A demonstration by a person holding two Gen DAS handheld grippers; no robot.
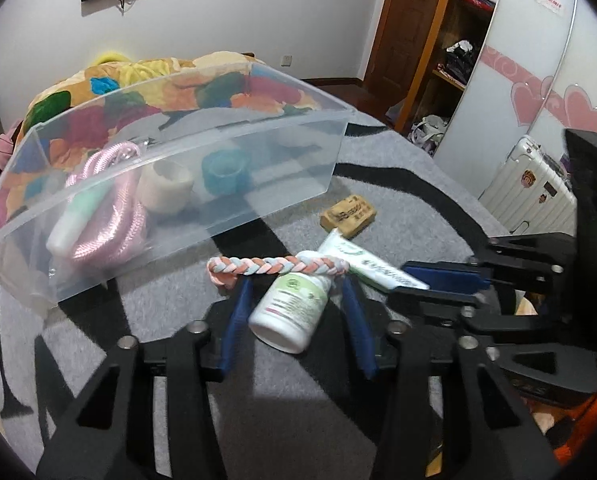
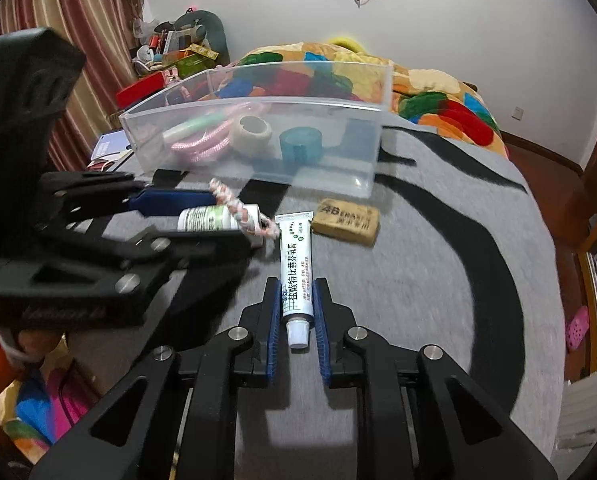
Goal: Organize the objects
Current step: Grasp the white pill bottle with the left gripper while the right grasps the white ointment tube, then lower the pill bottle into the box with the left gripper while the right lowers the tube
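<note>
Right wrist view shows the right gripper [image 2: 297, 312] with its blue pads closed against the cap end of a white ointment tube [image 2: 294, 272], which lies flat on the grey-and-black blanket [image 2: 438, 280] just in front of the clear plastic bin [image 2: 258, 140]. Left of the tube, also in front of the bin, the left gripper [image 1: 294, 304] straddles a white pill bottle [image 1: 292, 308]; its jaws stand wide, one pad on each side of the bottle with a visible gap, holding nothing. A braided pink, white and grey hair band [image 1: 274, 266] is draped over the bottle's far end and touches the tube's crimped tail. Judging from this, lifting either item could drag the band along and flick it off the blanket, and the tube, gripped near its cap, may droop or swing and catch the bin's near wall. A tan eraser [image 2: 346, 220] lies just in front of the bin's right end. Inside the bin sit a pink rope [image 2: 202, 144], a beige tape roll [image 2: 254, 130] and a teal tape roll [image 2: 300, 144]. The tube carries Chinese print, roughly "盐酸特比萘芬乳膏"; the eraser reads "4B"; the bottle's green label is too small to read.
</note>
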